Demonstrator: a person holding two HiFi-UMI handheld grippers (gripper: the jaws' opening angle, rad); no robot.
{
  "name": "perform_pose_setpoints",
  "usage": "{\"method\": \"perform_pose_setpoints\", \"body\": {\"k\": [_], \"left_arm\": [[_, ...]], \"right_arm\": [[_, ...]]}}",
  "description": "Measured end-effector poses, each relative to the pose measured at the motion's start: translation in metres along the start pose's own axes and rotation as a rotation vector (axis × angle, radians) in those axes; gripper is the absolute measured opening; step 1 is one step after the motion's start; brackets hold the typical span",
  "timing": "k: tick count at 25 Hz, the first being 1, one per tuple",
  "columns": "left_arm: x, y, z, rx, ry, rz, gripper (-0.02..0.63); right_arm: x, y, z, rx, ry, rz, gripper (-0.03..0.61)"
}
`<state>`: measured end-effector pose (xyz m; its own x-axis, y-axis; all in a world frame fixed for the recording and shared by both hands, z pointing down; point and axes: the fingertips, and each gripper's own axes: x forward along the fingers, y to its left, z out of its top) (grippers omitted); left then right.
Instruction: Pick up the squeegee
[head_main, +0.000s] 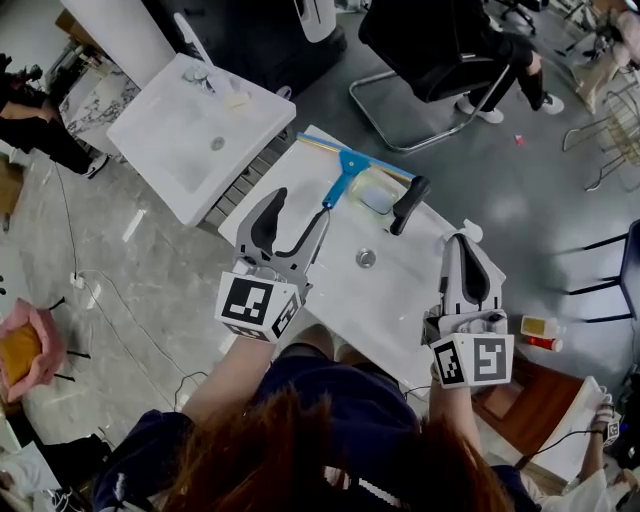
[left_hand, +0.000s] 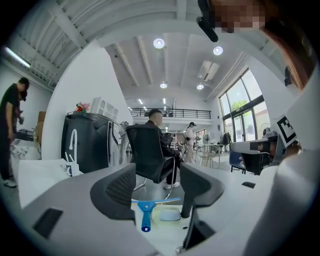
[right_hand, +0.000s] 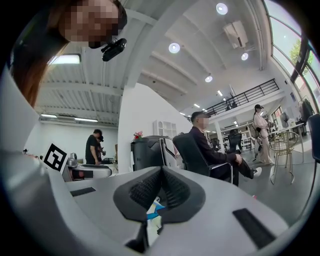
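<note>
Left gripper: your left gripper (head_main: 300, 207) is released, jaws wide apart, with nothing between them.
Right gripper: your right gripper (head_main: 465, 245) is clenched, pads pressed together on nothing, at 4 o'clock from the left one.
Squeegee: the squeegee (head_main: 345, 165) lies flat on the table at 1 o'clock from your left gripper. Its blue handle points toward you and its blade runs along the far edge. Nothing touches it.
Head view only: a black-handled tool (head_main: 410, 204) lies near the blade's right end, and a round metal fitting (head_main: 366, 258) sits mid-table.
Gripper views only: the left gripper view frames the squeegee in the open gap. Both show ceiling lights (left_hand: 159, 43), a balcony railing (right_hand: 250, 97) and tall windows.
Surface: a white table (head_main: 400, 300).
Room: a white sink basin (head_main: 170, 150) stands at 10 o'clock, on a grey floor. A seated person (head_main: 505, 50) is at 1 o'clock.
</note>
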<state>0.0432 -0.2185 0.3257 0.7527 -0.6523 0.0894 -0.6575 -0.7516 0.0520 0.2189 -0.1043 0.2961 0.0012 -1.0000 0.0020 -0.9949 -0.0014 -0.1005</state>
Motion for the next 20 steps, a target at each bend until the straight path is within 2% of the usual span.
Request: {"method": "perform_pose_setpoints", "body": {"k": [5,9,20], "left_arm": [[0.030,0.008,-0.013,0.004,0.049,0.006,0.267],[0.054,0.024,-0.029,-0.028,0.079,0.010,0.267],[0.127,0.052,-0.099,-0.017,0.239,-0.070,0.267]], "right_arm": [[0.020,-0.011,-0.007,0.015,0.023,0.005,0.015],[0.036,-0.019,-0.009,0.016,0.016,-0.027,0.015],[0.074,-0.036,-0.034,0.018,0.060,-0.119,0.015]]}}
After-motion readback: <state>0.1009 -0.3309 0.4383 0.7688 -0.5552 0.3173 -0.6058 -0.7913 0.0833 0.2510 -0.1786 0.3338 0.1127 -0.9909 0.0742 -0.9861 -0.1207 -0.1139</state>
